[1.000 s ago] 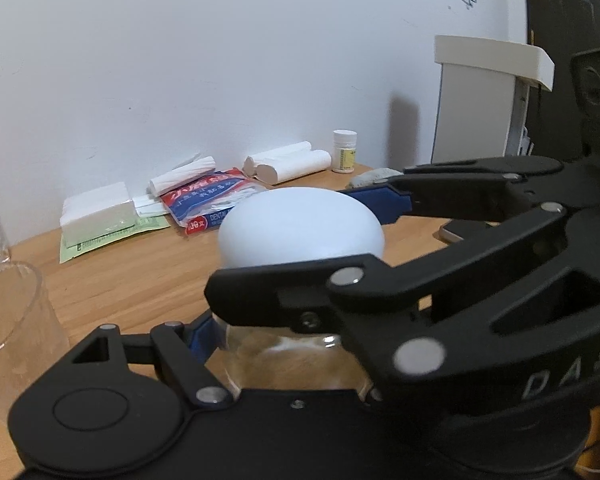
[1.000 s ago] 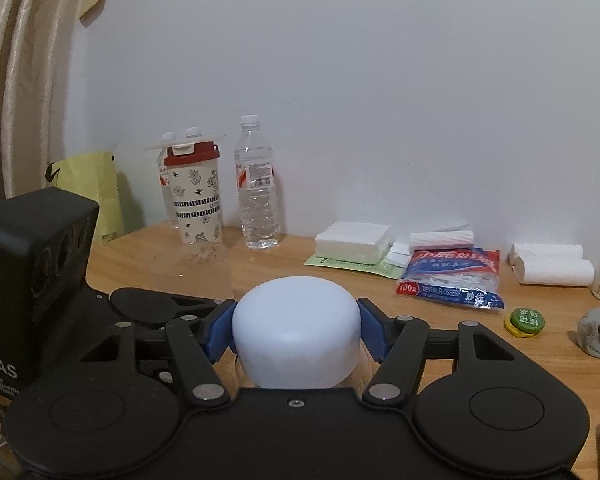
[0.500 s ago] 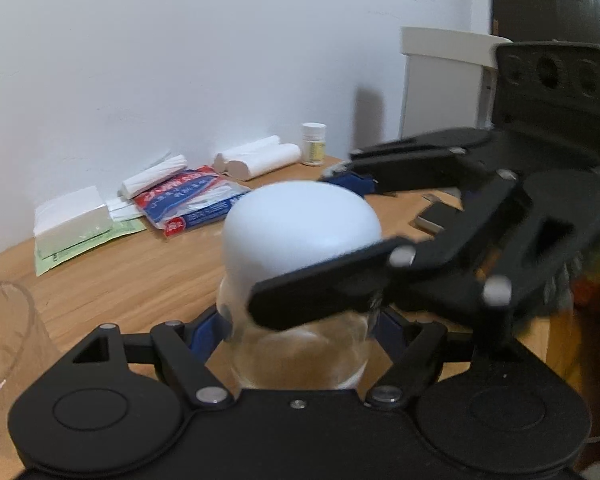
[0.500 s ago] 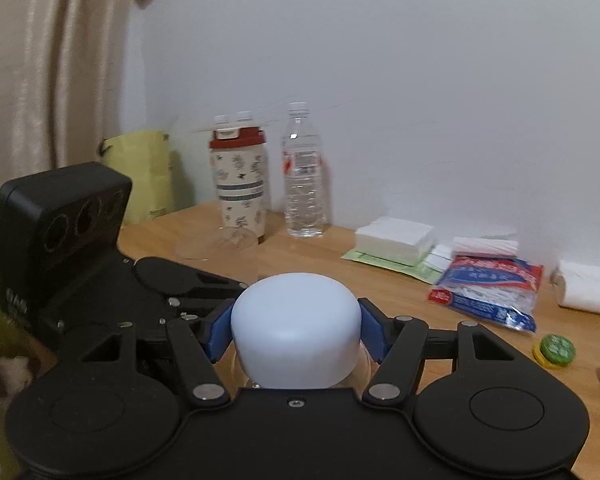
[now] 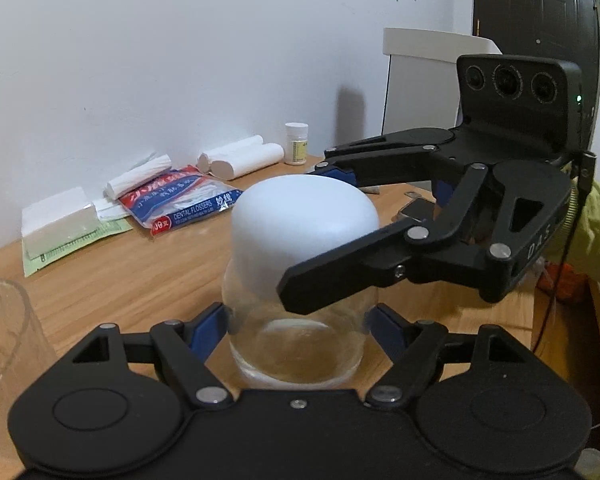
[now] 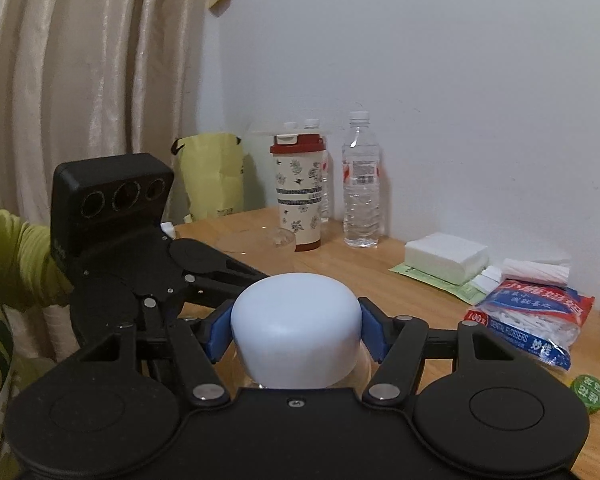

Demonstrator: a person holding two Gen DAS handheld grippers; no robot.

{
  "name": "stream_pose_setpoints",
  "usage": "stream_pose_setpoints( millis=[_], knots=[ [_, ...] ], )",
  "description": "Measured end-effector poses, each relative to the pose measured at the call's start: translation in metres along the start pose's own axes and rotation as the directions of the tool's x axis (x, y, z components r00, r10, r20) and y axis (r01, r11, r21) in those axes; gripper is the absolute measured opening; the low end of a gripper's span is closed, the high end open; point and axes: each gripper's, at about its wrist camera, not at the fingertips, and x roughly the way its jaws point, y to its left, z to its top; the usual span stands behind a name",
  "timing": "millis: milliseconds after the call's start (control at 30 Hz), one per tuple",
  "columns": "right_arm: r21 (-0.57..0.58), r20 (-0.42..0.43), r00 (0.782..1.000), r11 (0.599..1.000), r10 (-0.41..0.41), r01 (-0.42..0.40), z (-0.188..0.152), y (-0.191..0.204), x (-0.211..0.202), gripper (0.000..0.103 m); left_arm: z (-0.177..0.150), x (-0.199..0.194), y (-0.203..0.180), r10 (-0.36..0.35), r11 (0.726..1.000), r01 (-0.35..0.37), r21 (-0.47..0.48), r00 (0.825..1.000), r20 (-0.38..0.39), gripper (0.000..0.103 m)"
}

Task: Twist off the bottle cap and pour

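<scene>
A clear glass bottle with a wide white domed cap stands on the wooden table. My left gripper is shut on the bottle's glass body, blue pads on both sides. My right gripper is shut on the white cap, pads pressed to its left and right sides; it also shows in the left wrist view, reaching in from the right. A clear plastic cup stands to the left of the bottle.
Against the wall lie a white tissue pack, a dental flosser bag, paper rolls and a pill bottle. A water bottle, patterned tumbler and yellow bag stand by the curtain. A green cap lies at the right.
Both grippers have swung about the bottle: the right gripper turned with the cap, its body now further right in the left view. The grips stay the same.
</scene>
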Motion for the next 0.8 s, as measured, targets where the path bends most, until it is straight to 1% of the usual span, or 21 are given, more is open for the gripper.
stream_pose_setpoints(
  millis=[100, 167, 300, 400, 467, 533, 633, 733, 800],
  knots=[
    [0.013, 0.005, 1.000, 1.000, -0.027, 0.027, 0.000, 0.005, -0.001, 0.069, 0.000, 0.002, -0.002, 0.015, 0.999, -0.015, -0.032, 1.000, 0.014, 0.080],
    [0.024, 0.001, 0.998, 0.998, -0.059, 0.059, 0.000, 0.010, -0.001, 0.069, 0.000, 0.003, -0.003, 0.028, 0.998, -0.027, -0.050, 0.999, 0.024, 0.080],
    [0.042, -0.001, 0.995, 0.994, -0.102, 0.102, 0.001, 0.015, -0.003, 0.069, -0.001, 0.006, -0.008, 0.054, 0.997, -0.052, -0.050, 0.998, 0.036, 0.080],
    [0.055, 0.000, 0.992, 0.990, -0.127, 0.127, 0.001, 0.019, -0.004, 0.069, 0.000, 0.006, -0.009, 0.064, 0.996, -0.061, -0.067, 0.997, 0.040, 0.080],
    [0.058, 0.003, 0.990, 0.989, -0.139, 0.138, 0.000, 0.021, -0.005, 0.069, 0.000, 0.006, -0.011, 0.066, 0.997, -0.064, -0.052, 0.997, 0.037, 0.079],
    [0.064, 0.004, 0.989, 0.987, -0.146, 0.145, 0.000, 0.022, -0.005, 0.069, 0.000, 0.006, -0.013, 0.069, 0.997, -0.068, -0.021, 0.997, 0.032, 0.078],
    [0.049, 0.002, 0.989, 0.988, -0.145, 0.145, 0.001, 0.024, -0.006, 0.069, -0.001, 0.005, -0.011, 0.048, 0.999, -0.048, 0.001, 0.998, 0.027, 0.078],
    [0.036, 0.000, 0.993, 0.993, -0.116, 0.116, 0.001, 0.020, -0.006, 0.069, 0.000, 0.005, -0.008, 0.038, 0.999, -0.038, 0.000, 0.999, 0.021, 0.078],
    [0.022, -0.007, 0.995, 0.994, -0.103, 0.103, 0.003, 0.018, -0.005, 0.069, 0.001, 0.005, -0.005, 0.013, 1.000, -0.014, 0.019, 1.000, 0.009, 0.078]
  ],
)
